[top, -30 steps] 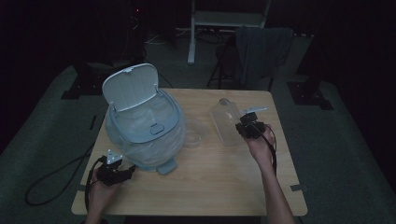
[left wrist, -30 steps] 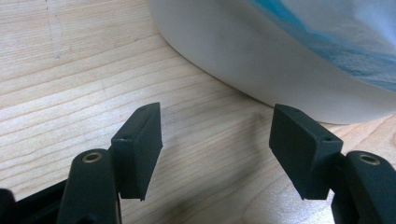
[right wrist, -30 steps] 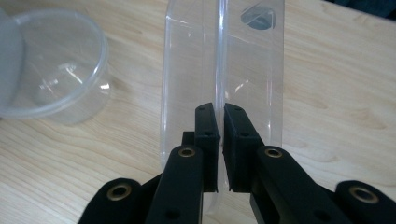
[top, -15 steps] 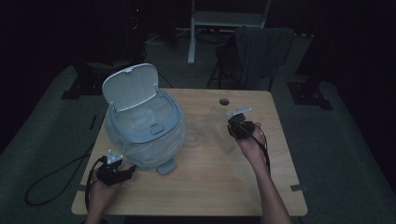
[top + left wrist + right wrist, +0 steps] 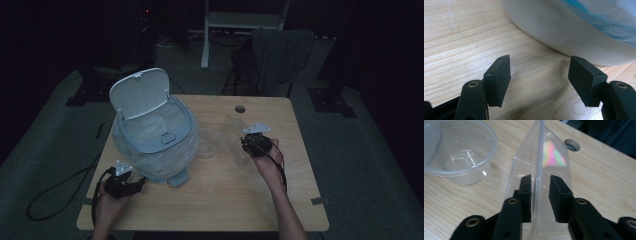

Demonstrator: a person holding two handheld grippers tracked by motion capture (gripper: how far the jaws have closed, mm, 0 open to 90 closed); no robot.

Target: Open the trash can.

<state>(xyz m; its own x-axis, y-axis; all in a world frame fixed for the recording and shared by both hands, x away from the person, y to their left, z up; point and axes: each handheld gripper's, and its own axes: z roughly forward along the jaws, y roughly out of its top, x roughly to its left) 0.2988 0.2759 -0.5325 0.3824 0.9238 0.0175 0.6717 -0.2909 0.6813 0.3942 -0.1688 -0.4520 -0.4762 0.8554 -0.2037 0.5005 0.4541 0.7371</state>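
Note:
A pale blue bin (image 5: 155, 142) with its white lid (image 5: 140, 92) raised stands on the left of the wooden table (image 5: 220, 195). My left gripper (image 5: 136, 184) rests open by the bin's base (image 5: 574, 30), with nothing between its pads (image 5: 501, 75). A clear plastic container (image 5: 541, 157) stands on edge on the table right of centre (image 5: 231, 136). My right gripper (image 5: 540, 195) straddles its rim. Its jaws have just been opening and the pads (image 5: 526, 192) stand slightly off the plastic. A round clear tub (image 5: 456, 150) sits beside it (image 5: 206, 146).
A cable hole (image 5: 240, 108) lies in the table near the far edge. Behind the table stands a chair with a dark cloth over it (image 5: 280, 55). A cable (image 5: 55, 195) runs along the floor at the left. The room around is dark.
The right hand has come left and toward the near side, lowering the clear container onto the table. Its jaws have widened. The left hand has kept still.

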